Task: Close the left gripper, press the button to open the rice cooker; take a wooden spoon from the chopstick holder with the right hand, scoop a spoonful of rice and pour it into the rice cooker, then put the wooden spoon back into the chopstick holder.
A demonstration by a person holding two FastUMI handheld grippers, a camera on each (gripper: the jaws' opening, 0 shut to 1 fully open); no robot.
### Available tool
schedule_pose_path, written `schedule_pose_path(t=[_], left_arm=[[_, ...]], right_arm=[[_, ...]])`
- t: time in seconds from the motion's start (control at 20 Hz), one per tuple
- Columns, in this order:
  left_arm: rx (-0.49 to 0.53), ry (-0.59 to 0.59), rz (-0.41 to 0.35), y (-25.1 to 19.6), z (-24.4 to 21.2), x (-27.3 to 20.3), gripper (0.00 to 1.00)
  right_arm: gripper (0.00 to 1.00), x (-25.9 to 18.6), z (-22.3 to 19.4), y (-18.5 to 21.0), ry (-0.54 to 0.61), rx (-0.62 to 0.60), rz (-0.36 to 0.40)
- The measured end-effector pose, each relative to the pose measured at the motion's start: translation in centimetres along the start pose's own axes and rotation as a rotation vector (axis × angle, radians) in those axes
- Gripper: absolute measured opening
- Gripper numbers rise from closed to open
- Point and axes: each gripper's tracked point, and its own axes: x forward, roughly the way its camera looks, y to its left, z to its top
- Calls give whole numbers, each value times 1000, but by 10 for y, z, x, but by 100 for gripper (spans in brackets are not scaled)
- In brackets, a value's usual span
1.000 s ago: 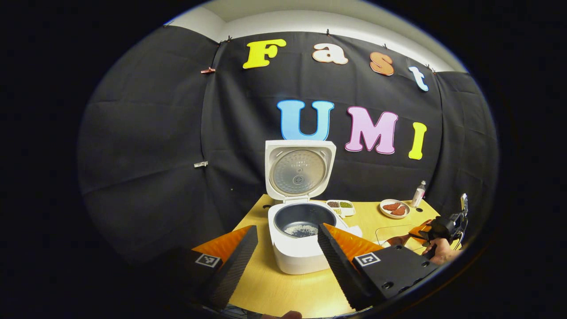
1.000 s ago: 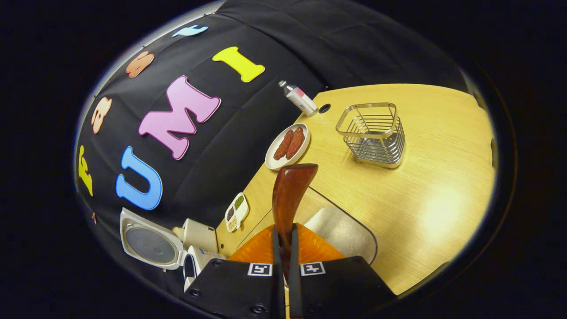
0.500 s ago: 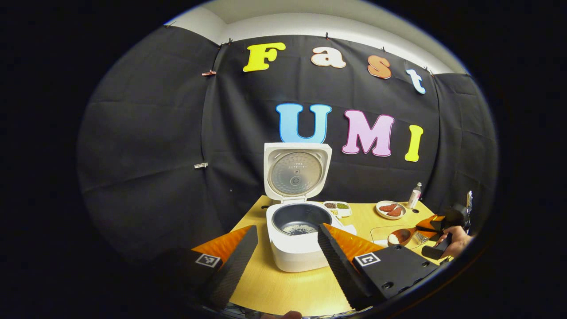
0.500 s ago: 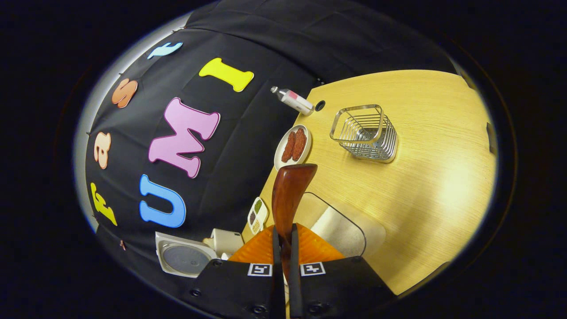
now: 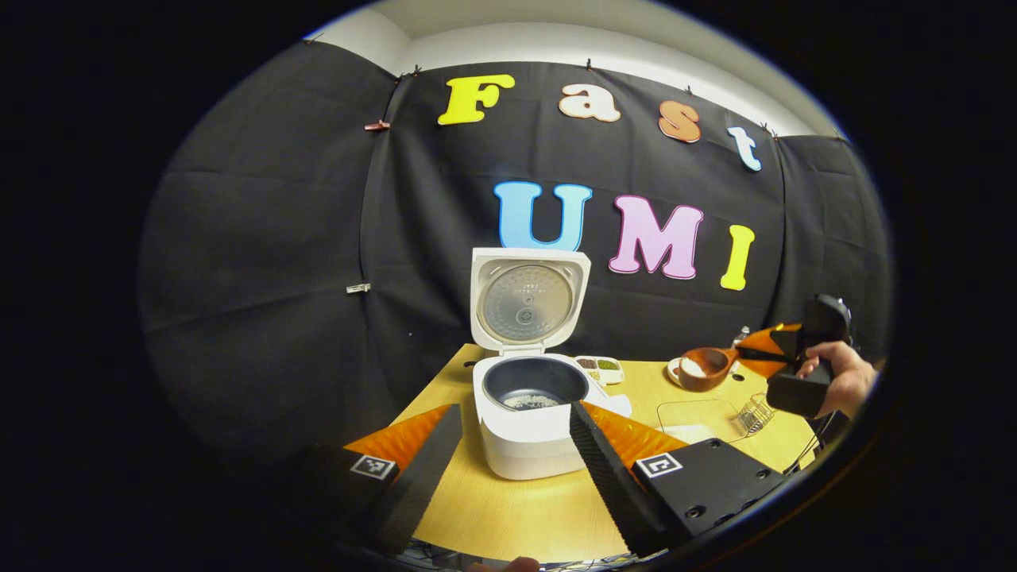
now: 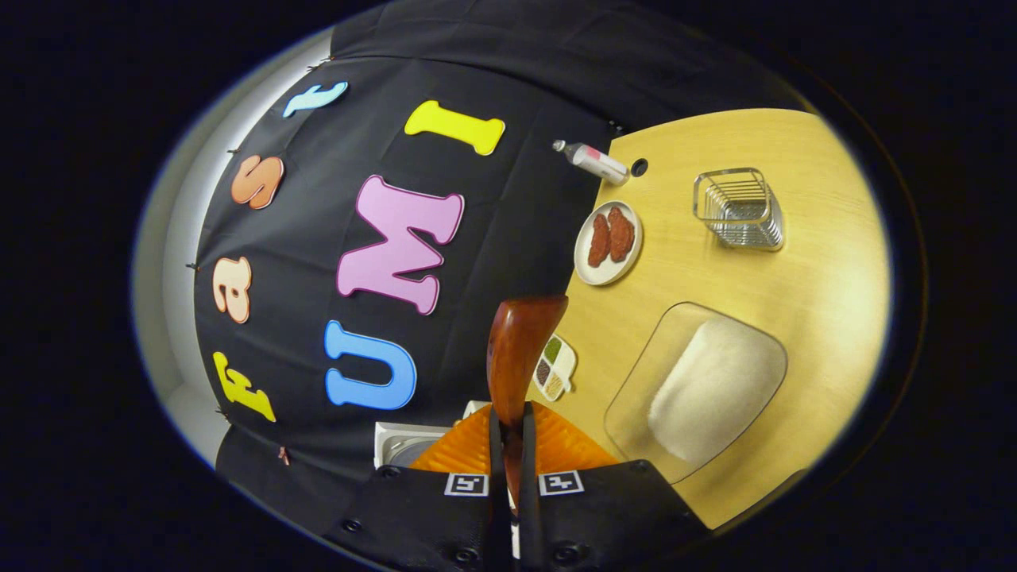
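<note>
The white rice cooker (image 5: 520,445) stands open on the table, lid (image 5: 528,298) upright, a little rice in its dark pot (image 5: 534,389). My left gripper (image 5: 516,407) is open in front of it, holding nothing. At the right, a hand (image 5: 838,380) holds my right gripper (image 5: 767,349) in the air, shut on the wooden spoon (image 5: 703,367), whose bowl carries white rice. In the right gripper view the spoon (image 6: 516,349) sticks out from between the fingers of the right gripper (image 6: 508,417). The wire chopstick holder (image 6: 739,208) stands apart on the table.
A glass tray of rice (image 6: 711,389) lies below the spoon on the wooden table (image 6: 826,262). A plate with red pieces (image 6: 608,242), a small bottle (image 6: 592,159) and a divided dish of beans (image 6: 554,368) sit along the back edge. The cooker's lid (image 6: 405,446) shows low left.
My right gripper has lifted the spoon, now loaded with rice, up off the glass tray and higher above the table. My left gripper has barely moved.
</note>
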Motion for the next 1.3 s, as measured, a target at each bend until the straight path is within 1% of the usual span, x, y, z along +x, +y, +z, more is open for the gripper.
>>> schedule_pose_path(t=[0.1, 0.3, 0.55, 0.75, 0.9, 1.05, 1.15, 1.3], left_arm=[[-8, 3, 11, 4, -2, -1, 94], [-17, 5, 27, 13, -6, -4, 94], [-35, 12, 43, 25, -10, -5, 94], [-42, 16, 57, 39, -12, 1, 94], [-56, 25, 68, 52, -15, 8, 94], [-70, 39, 62, 59, -22, 14, 94], [-71, 44, 62, 64, -24, 17, 95], [-75, 49, 70, 70, -29, 20, 95]], right_arm=[[8, 8, -24, 26, 26, -20, 32], [8, 27, -75, 75, 54, -119, 84], [8, 58, -127, 109, 56, -228, 111], [8, 87, -162, 101, 41, -413, 85], [8, 113, -187, 80, 50, -534, 57], [8, 136, -203, 59, 53, -634, 13], [8, 148, -218, 57, 68, -717, 21], [8, 157, -235, 64, 69, -900, 57]])
